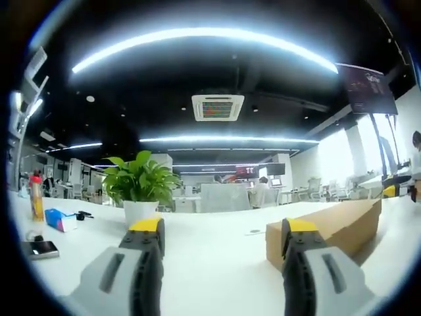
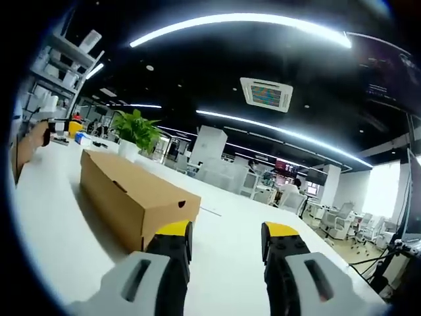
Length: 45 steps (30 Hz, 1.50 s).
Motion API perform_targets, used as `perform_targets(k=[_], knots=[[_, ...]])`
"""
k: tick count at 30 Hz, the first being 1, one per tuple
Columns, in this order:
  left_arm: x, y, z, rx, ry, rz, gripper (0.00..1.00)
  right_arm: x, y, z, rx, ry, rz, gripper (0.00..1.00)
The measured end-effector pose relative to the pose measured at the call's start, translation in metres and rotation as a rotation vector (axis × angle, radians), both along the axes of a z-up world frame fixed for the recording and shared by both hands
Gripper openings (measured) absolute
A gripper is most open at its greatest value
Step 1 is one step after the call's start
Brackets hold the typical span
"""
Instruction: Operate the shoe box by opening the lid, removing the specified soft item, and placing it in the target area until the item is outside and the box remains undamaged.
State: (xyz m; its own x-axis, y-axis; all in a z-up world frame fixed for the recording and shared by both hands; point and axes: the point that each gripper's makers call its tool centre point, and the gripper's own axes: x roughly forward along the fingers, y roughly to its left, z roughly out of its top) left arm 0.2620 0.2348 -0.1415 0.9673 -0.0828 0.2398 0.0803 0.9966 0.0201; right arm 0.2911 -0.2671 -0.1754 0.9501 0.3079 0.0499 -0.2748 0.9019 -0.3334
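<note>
Two grippers are held low over a white desk (image 1: 217, 250), each with its yellow-tipped fingers spread apart and nothing between them. In the left gripper view, the left gripper (image 1: 222, 232) is aimed across the desk, and the brown cardboard shoe box (image 1: 342, 224) is seen lying just beyond its right finger, lid closed. A potted green plant (image 1: 139, 184) in a white pot is placed farther back, beyond the left finger (image 1: 146, 230). Toward the left edge of that view, a bottle with a red cap (image 1: 37, 196), a small blue box (image 1: 60, 219) and a dark phone-like object (image 1: 41, 249) are set on the desk.

In the right gripper view, the right gripper (image 2: 227, 238) is pointed along the desk, and the shoe box is seen lengthwise, its near end close to the left finger (image 2: 172, 240), whether touching cannot be told. The plant is seen beyond the box's far end. An open office with chairs and ceiling light strips is visible behind.
</note>
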Motion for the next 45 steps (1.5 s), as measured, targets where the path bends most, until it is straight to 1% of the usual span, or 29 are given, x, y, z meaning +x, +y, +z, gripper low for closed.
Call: perform_targets(k=[7,10,13,17,20,22,24,27,32,34,38,40,45], knots=[[0.000,0.000,-0.001,-0.024,0.010,-0.015,0.74,-0.002,0.013,-0.002,-0.009,0.013,0.054,0.43],[0.000,-0.001,-0.002,-0.017,0.014,-0.011,0.74,-0.003,0.017,-0.002,-0.012,0.011,0.072,0.43],[0.000,-0.002,-0.001,-0.009,0.015,-0.012,0.74,-0.005,0.019,0.000,0.004,0.006,0.091,0.43],[-0.003,-0.006,0.003,0.003,0.023,-0.026,0.74,-0.006,0.021,0.003,0.022,0.005,0.112,0.43],[-0.007,-0.011,0.010,0.025,0.033,-0.041,0.74,-0.009,0.021,0.009,0.022,0.006,0.123,0.43],[-0.010,-0.015,0.014,0.049,0.048,-0.057,0.74,-0.013,0.025,0.017,0.039,-0.007,0.154,0.43],[-0.012,-0.019,0.014,0.083,0.067,-0.067,0.74,-0.016,0.029,0.023,0.050,-0.013,0.179,0.43],[-0.013,-0.023,0.012,0.103,0.081,-0.081,0.73,-0.019,0.038,0.028,0.043,-0.010,0.216,0.43],[-0.012,-0.027,0.010,0.071,0.096,-0.132,0.72,-0.021,0.052,0.028,0.040,0.010,0.275,0.43],[-0.010,-0.030,0.009,0.069,0.106,-0.147,0.72,-0.021,0.056,0.026,0.025,0.024,0.283,0.43],[-0.007,-0.036,0.006,0.086,0.123,-0.171,0.71,-0.021,0.059,0.023,-0.010,0.043,0.292,0.43],[-0.005,-0.037,0.005,0.086,0.131,-0.182,0.70,-0.020,0.060,0.023,-0.008,0.053,0.302,0.43],[-0.001,-0.052,-0.001,0.062,0.155,-0.254,0.69,-0.018,0.063,0.021,-0.001,0.072,0.317,0.43]])
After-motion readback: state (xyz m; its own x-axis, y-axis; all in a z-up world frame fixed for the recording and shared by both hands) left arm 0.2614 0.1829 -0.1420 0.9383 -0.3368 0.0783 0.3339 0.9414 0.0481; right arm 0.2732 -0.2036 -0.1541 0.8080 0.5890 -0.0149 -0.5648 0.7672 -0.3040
